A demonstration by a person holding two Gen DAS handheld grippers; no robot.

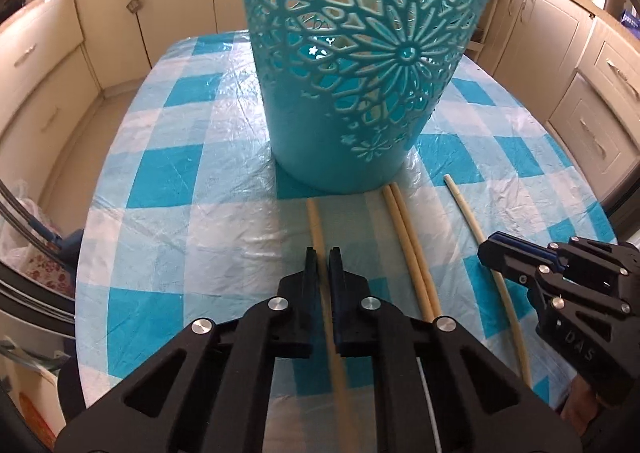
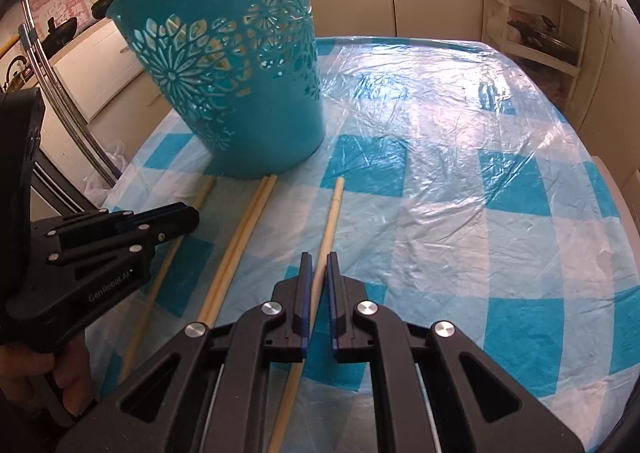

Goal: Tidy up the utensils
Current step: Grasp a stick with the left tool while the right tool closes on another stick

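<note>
A teal cut-out bucket [image 1: 352, 65] stands on the checked table; it also shows in the right wrist view [image 2: 240, 65]. Several cream chopsticks lie in front of it. My left gripper [image 1: 323, 253] has its jaws closed around the leftmost chopstick [image 1: 316, 221], which still lies on the table. My right gripper [image 2: 317, 259] has its jaws closed around the rightmost chopstick [image 2: 334, 209], also lying on the table. A touching pair of chopsticks [image 1: 404, 229] lies between them; the pair also shows in the right wrist view [image 2: 248, 221]. The right gripper shows from the side [image 1: 490, 251], as does the left [image 2: 192, 215].
The table [image 2: 460, 173] has a blue-and-white checked cloth under crinkled clear plastic. Cream kitchen cabinets [image 1: 60, 93] surround it. A white shelf unit [image 2: 536, 21] stands at the far right. A bag [image 1: 24, 237] sits on the floor at the left.
</note>
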